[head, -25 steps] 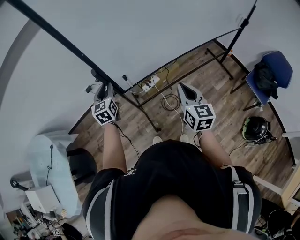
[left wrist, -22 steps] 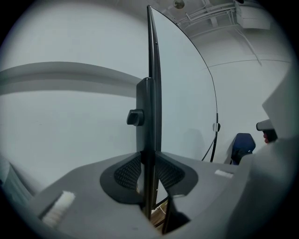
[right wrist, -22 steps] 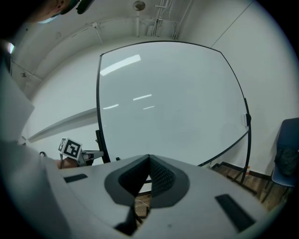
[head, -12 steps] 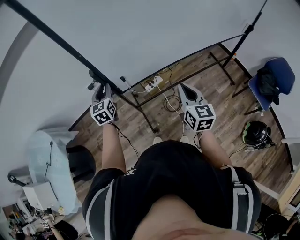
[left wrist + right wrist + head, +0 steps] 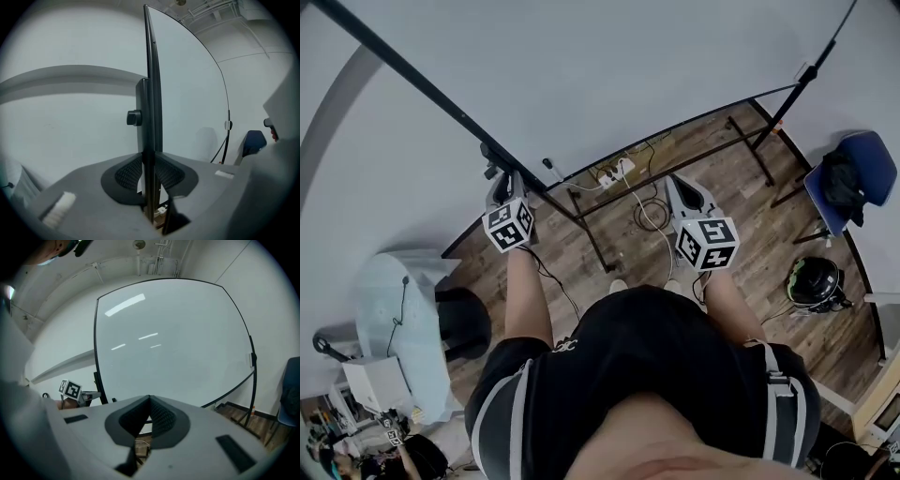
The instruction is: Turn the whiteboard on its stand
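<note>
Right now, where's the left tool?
Head view, left side: the left tool is at the left edge of the large black-framed whiteboard, its jaws closed on that frame just below a round black knob.

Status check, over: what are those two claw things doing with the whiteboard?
Left gripper clamped on whiteboard side edge. Right gripper shut, empty, off the board. Power strip, cables on floor beneath; chair near far end.

Your head camera looks steeply down past your body to the floor [image 5: 769,246], with the whiteboard [image 5: 609,75] across the top. The camera on your left gripper [image 5: 500,178] sits right by the board's edge, seen in the middle. The one on your right gripper [image 5: 674,182] faces the board's wide front. All three see the board.
</note>
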### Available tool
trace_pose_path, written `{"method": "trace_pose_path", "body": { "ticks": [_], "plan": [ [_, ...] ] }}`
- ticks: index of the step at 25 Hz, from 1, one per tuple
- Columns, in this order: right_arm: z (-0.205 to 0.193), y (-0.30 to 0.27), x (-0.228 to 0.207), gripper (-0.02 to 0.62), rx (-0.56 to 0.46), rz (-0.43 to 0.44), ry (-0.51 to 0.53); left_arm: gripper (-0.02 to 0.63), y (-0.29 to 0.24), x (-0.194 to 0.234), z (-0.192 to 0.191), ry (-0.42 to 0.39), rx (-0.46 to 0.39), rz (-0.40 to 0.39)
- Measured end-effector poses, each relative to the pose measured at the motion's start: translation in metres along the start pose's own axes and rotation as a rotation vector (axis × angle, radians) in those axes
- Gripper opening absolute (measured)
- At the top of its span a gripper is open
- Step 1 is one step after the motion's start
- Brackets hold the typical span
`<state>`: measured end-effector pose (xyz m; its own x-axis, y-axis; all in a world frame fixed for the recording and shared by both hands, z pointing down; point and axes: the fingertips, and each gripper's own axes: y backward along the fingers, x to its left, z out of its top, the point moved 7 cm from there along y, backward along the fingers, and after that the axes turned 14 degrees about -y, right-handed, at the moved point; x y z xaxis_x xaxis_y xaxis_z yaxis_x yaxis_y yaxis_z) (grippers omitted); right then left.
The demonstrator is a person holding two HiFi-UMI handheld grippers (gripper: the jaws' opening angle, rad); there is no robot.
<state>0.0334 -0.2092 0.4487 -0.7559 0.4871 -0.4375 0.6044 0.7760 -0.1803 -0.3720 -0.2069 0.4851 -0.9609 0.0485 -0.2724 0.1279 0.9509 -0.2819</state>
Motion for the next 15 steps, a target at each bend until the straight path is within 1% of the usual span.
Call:
{"method": "trace_pose_path", "body": {
  "ticks": [9, 15],
  "plan": [
    [-0.001, -0.007, 0.004, -0.01, 0.004, 0.006, 0.002, 0.092, 0.002, 0.021, -0.007, -0.009, 0.017, 0.028],
    [0.0, -0.006, -0.001, -0.009, 0.007, -0.003, -0.002, 0.089, 0.005, 0.036, -0.01, 0.01, 0.029, 0.077]
  ]
}}
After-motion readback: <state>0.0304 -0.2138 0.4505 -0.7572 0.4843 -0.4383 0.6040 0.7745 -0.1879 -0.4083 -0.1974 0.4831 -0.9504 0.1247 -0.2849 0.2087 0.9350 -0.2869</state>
